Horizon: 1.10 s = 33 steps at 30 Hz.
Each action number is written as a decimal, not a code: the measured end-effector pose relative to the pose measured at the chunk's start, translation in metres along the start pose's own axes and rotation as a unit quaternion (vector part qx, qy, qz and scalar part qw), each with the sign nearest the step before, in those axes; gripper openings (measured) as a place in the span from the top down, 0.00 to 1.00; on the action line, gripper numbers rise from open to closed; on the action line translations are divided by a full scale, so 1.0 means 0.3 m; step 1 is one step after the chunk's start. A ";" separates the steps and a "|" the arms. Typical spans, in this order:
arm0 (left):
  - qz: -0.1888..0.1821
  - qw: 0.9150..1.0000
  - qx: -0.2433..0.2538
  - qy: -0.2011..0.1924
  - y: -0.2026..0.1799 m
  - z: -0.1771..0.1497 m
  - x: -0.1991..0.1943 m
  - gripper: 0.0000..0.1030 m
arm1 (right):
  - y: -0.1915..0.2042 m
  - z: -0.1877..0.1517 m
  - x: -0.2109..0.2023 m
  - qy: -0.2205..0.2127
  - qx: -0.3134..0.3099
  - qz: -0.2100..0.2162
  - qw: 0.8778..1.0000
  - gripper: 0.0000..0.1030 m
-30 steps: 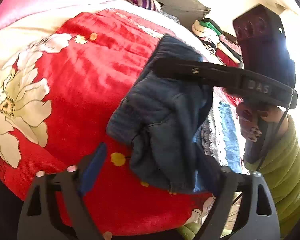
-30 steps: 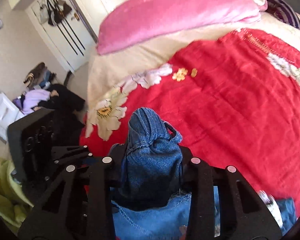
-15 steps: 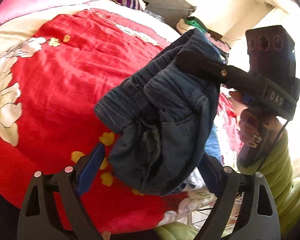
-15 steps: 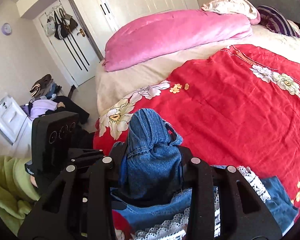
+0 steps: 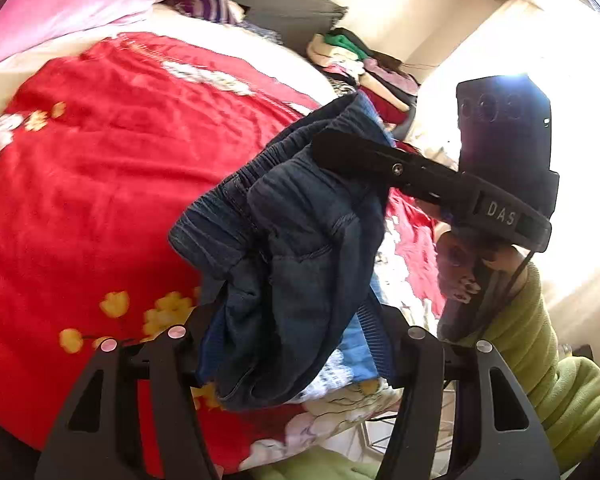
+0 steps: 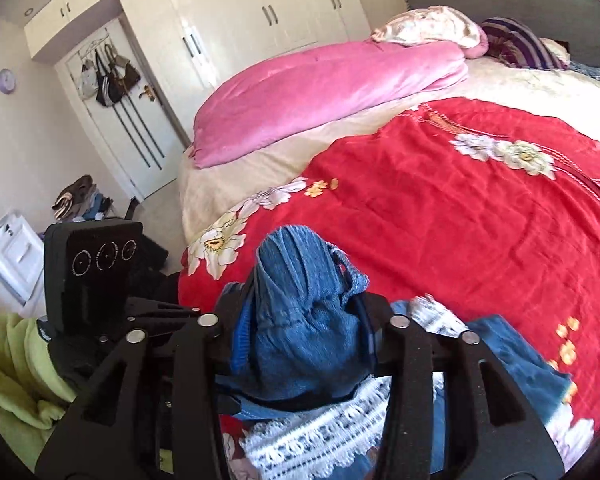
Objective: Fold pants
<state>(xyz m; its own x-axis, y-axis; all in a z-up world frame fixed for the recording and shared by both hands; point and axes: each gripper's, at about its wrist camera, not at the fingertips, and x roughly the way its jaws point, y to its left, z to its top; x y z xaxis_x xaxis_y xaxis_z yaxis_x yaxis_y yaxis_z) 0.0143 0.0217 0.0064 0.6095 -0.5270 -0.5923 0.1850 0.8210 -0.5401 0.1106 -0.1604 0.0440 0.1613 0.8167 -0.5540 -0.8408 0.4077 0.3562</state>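
Observation:
Dark blue denim pants (image 5: 300, 256) hang bunched in the air above the red flowered bedspread (image 5: 100, 184). My left gripper (image 5: 292, 344) is shut on the pants' lower bunch. My right gripper (image 6: 300, 320) is shut on the elastic waistband; its fingers (image 5: 364, 156) show in the left wrist view pinching the upper edge. In the right wrist view the pants (image 6: 300, 304) bulge up between the jaws, and the left gripper's body (image 6: 96, 272) sits at the left.
A lighter blue garment with white lace trim (image 6: 340, 432) lies on the bedspread (image 6: 460, 216) under the pants. A pink duvet (image 6: 320, 92) and pillows lie at the far side of the bed. A pile of clothes (image 5: 360, 68) sits beyond the bed.
Both grippers have lifted the pants off the bed. The left gripper, open a second ago, has closed on the lower bunch of denim.

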 end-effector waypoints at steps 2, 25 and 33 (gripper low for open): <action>-0.017 1.000 0.013 0.008 -0.028 0.000 0.024 0.44 | -0.028 -0.022 -0.039 -0.012 0.017 -0.014 1.000 0.53; 0.110 0.975 0.174 0.081 -0.142 -0.101 0.257 0.73 | -0.261 -0.372 -0.138 0.023 0.198 -0.109 0.974 0.20; 0.116 0.977 0.168 0.063 -0.119 -0.101 0.228 0.71 | -0.172 -0.334 -0.106 -0.007 0.148 -0.095 0.984 0.64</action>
<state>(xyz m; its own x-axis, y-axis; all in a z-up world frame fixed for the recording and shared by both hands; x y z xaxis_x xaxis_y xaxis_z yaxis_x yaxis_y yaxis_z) 0.0261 -0.0504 -0.0329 0.5696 -0.3229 -0.7558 0.3080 0.9364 -0.1679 0.0970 -0.2482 -0.0321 0.3091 0.7190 -0.6225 -0.6072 0.6530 0.4527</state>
